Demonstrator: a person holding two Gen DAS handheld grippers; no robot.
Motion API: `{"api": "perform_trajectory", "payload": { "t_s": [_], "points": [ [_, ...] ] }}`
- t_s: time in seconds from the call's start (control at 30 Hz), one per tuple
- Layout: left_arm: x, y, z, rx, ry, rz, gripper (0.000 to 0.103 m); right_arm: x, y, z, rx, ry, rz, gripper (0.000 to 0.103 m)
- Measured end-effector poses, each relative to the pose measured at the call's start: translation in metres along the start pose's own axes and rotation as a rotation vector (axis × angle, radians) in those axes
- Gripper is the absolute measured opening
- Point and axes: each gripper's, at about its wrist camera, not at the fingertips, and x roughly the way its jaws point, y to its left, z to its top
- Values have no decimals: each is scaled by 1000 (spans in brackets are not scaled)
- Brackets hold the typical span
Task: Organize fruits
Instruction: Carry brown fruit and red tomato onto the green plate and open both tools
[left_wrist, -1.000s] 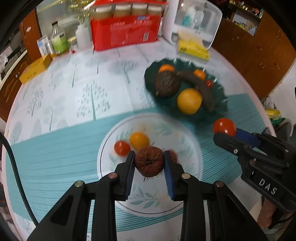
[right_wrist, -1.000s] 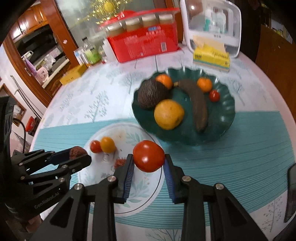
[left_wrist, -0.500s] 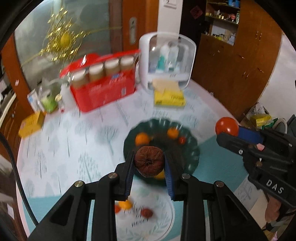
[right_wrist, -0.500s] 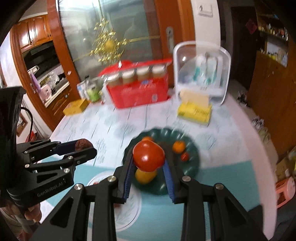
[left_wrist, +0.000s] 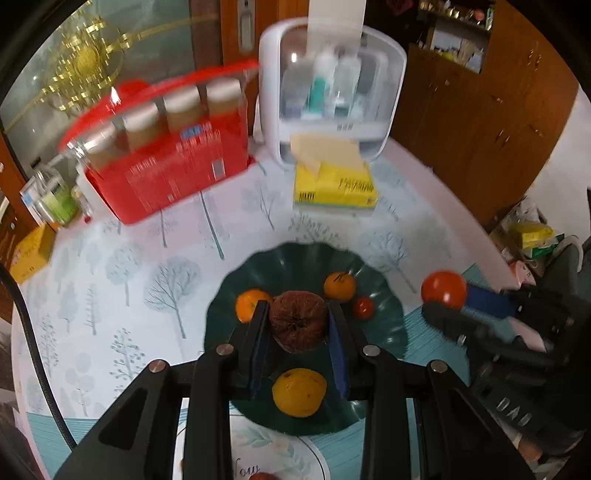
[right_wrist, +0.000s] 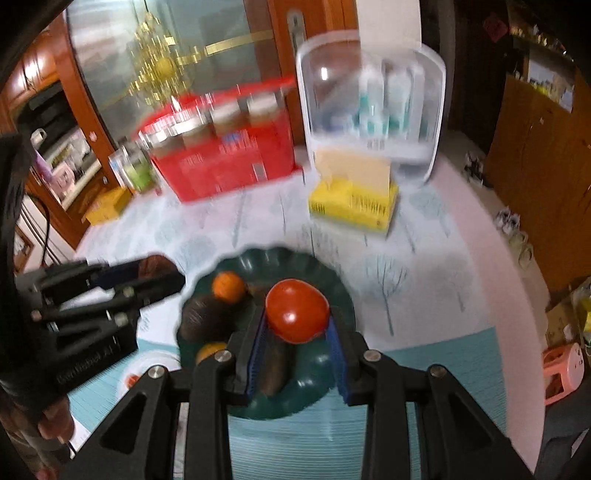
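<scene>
left gripper clamps a wrinkled brown fruit mid-frame; right gripper clamps a glossy red tomato above the dark green plate.

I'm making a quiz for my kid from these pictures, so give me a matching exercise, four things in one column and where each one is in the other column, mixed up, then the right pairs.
Things:
1. brown wrinkled fruit
2. red tomato
3. large orange
4. yellow box

Places:
A. lying in the dark green plate
B. held in the right tool
C. on the tablecloth in front of the white case
D. held in the left tool

Pairs: 1-D, 2-B, 3-A, 4-C
</scene>
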Motion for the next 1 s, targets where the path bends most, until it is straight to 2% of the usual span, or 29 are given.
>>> {"api": "perform_trajectory", "payload": {
  "t_s": [0.23,0.53,0.7,0.83,0.9,1.0],
  "points": [
    [64,-4,-11,3,107,20,29,74,-10,-25,-16,152,6,32],
    [91,-3,-17,19,154,42,30,110,-10,-30,-63,215,-7,33],
    [85,-2,-18,30,128,48,57,116,-8,-30,-56,229,23,34],
    [77,-1,-18,31,112,44,62,113,-7,-29,-45,216,32,34],
    [72,0,-18,26,102,46,75,110,-7,-28,-36,206,36,34],
    [64,2,-17,16,79,42,78,102,-7,-26,-25,179,46,39]
  ]
}}
